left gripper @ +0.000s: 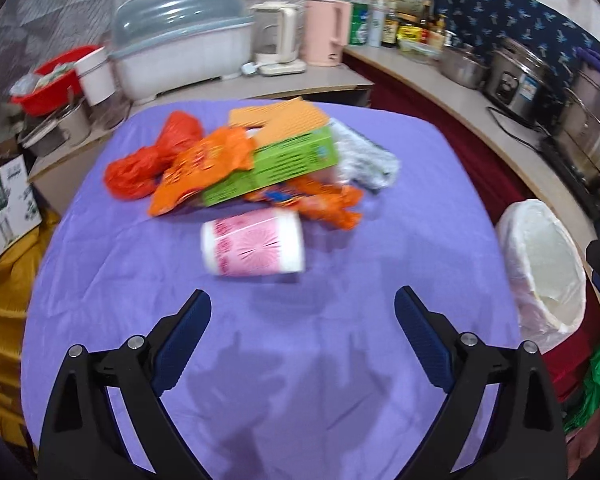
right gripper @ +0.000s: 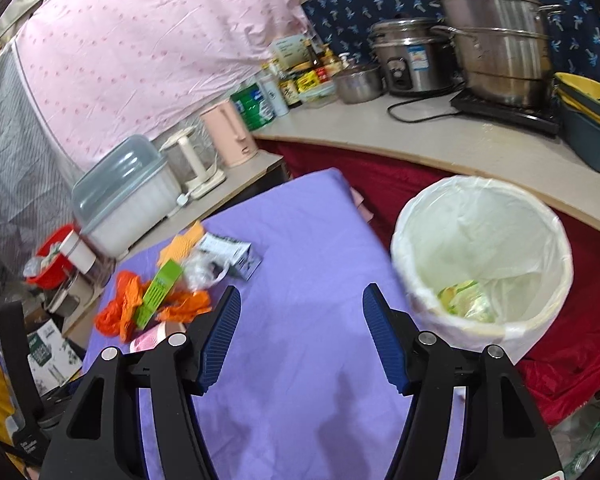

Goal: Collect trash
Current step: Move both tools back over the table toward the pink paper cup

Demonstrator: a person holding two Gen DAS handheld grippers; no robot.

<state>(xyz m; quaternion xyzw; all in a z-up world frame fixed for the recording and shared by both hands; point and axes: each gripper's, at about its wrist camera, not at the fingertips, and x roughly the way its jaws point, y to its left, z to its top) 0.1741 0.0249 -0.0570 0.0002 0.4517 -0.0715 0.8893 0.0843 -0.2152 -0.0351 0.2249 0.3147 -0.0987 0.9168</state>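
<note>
A heap of trash lies on the purple tablecloth (left gripper: 300,360): a pink-and-white cup (left gripper: 254,246) on its side nearest me, a green box (left gripper: 276,168), orange wrappers (left gripper: 196,168), a red-orange bag (left gripper: 152,160) and a silvery wrapper (left gripper: 366,156). My left gripper (left gripper: 302,312) is open and empty, a short way in front of the cup. My right gripper (right gripper: 300,304) is open and empty over the cloth, left of the white-lined bin (right gripper: 482,264), which holds a greenish wrapper (right gripper: 466,300). In the right wrist view the heap (right gripper: 160,292) lies to the left.
The bin (left gripper: 544,268) stands off the table's right edge beside red cloth (right gripper: 560,352). Counters behind carry a dish box (left gripper: 180,56), kettles (left gripper: 326,32), bottles, steel pots (right gripper: 496,36) and a red basin (left gripper: 50,84). A cardboard box (left gripper: 4,204) sits at left.
</note>
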